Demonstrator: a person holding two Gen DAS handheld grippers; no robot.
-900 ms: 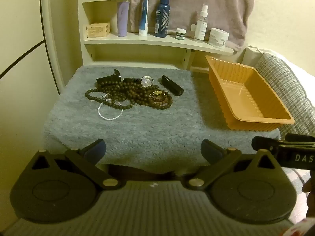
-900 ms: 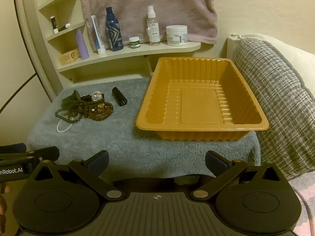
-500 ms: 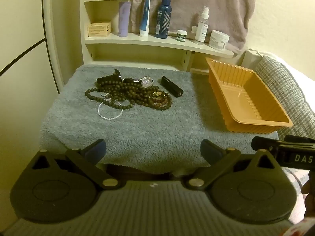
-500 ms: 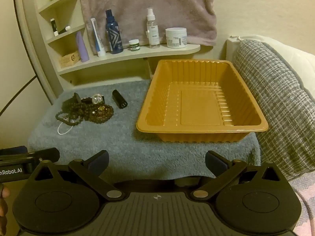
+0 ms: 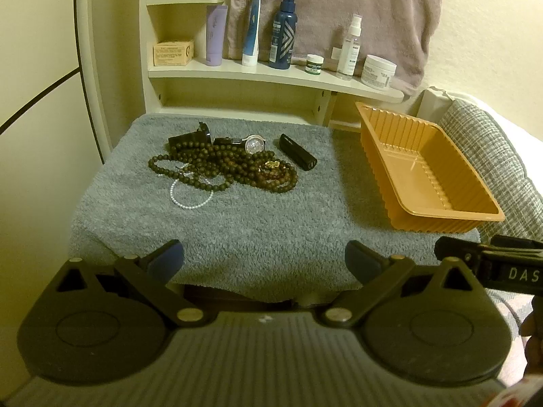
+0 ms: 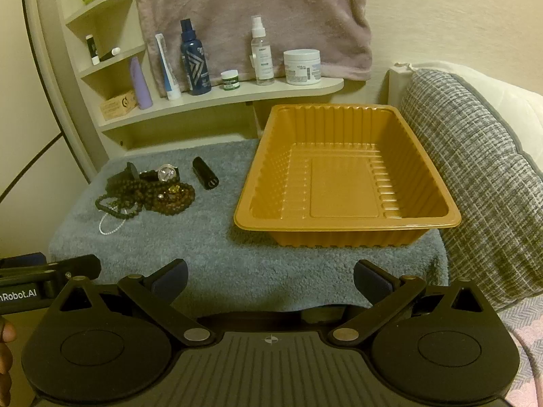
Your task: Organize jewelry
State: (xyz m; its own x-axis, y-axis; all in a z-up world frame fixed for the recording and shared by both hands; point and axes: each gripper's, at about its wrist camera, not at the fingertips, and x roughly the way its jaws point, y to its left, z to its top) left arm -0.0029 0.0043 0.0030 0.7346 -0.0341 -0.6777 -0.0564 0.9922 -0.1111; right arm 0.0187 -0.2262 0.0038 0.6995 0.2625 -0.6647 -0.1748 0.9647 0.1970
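Grey towelling covered the tabletop, where tangled bead necklaces lay beside an empty orange tray apparently meant to receive them, both the left hand-held gripper and right hand-held gripper spread wide, holding nothing.

Right wrist view: the right gripper, jaws spread wide with nothing between them, hangs over the near edge of a grey towel, and an empty orange tray rests on the towel's right half beside a grey woven cushion. On the left half lie a heap of dark bead strands, a thin white bead strand touching it, a watch at its far side and a black cylinder just right of it. The left gripper enters at the lower left edge, and a shelf with bottles and jars stands behind, under a hanging pink towel.
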